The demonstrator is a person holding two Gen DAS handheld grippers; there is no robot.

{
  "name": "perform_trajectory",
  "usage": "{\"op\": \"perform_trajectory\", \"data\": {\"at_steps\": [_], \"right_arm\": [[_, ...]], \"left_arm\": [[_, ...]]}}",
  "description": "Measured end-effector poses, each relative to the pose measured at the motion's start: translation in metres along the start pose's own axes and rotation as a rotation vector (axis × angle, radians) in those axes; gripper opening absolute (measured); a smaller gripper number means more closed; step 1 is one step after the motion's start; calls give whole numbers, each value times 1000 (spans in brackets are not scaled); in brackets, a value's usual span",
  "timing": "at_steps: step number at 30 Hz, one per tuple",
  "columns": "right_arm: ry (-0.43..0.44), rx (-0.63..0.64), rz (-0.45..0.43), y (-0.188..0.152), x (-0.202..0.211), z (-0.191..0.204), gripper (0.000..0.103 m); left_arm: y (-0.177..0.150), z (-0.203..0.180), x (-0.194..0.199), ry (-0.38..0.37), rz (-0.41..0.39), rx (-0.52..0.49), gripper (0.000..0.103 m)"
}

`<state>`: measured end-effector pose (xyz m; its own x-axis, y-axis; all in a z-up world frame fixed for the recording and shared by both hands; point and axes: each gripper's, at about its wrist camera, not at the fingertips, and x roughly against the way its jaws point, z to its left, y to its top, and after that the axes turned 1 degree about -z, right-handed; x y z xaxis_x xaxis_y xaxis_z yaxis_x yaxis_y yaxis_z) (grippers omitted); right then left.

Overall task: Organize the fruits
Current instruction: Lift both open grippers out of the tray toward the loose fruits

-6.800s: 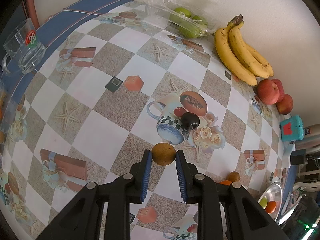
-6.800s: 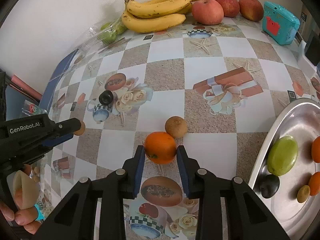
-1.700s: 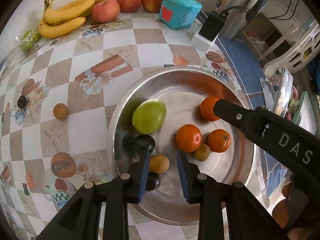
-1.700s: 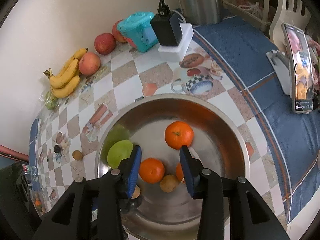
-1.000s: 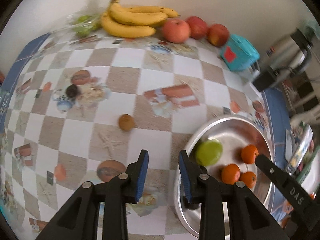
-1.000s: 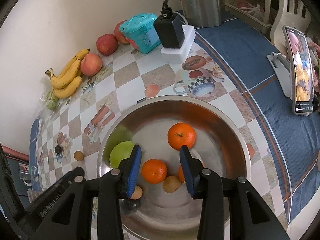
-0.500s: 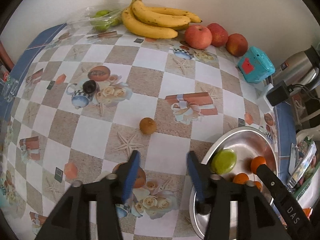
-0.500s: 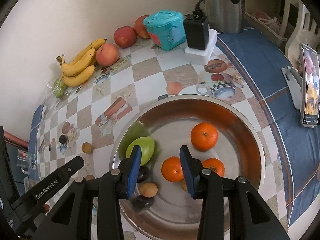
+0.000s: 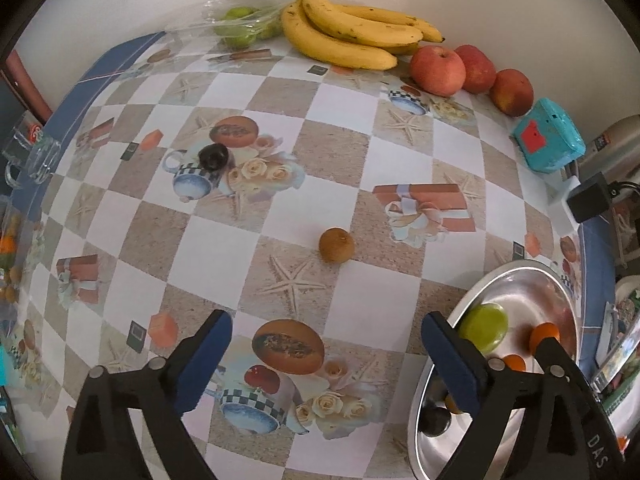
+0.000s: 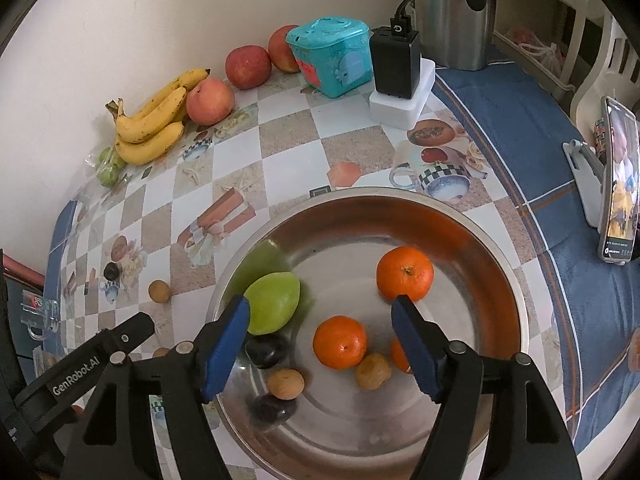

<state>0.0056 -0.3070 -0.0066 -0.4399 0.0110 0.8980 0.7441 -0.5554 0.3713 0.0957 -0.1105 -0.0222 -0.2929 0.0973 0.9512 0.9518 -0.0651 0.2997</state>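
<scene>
Checkered worktop [image 9: 400, 160] carries a brown fruit [image 9: 336, 245] mid-surface, straight ahead of the empty left tool [image 9: 326, 356], just spread wide; the right tool [image 10: 320, 344], likewise just opened, hangs over the bowl [image 10: 516, 280].

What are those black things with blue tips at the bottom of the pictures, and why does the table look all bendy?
They are tongs that a person holds, one in each hand. Each has a tiny camera looking along it, and its round lens bends the picture.

One picture is from the left tongs. They are open, have just been opening, and hold nothing. Below them on the checked tablecloth lie a small brown fruit and a dark plum. Bananas and apples sit by the wall.

The other picture is from the right tongs, also just opened and empty. They hang over a metal bowl with oranges, a green fruit, plums and small brown fruits.
</scene>
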Motion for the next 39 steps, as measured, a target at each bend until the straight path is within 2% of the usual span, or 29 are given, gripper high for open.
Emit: {"op": "perform_trajectory", "data": {"at_steps": [3,9,27,39], "right_arm": [[-6,3,-4,0,0,0,89],[-2,4,-31,1,3,-1,94],[0,31,-57,0,2,5,94],[73,121,-64,-4,0,39,94]], "left_arm": [[1,3,0,12,-2,13,102],[2,7,2,32,-19,23,103],[12,25,12,31,-53,46,103],[27,61,20,65,-91,88,103]]}}
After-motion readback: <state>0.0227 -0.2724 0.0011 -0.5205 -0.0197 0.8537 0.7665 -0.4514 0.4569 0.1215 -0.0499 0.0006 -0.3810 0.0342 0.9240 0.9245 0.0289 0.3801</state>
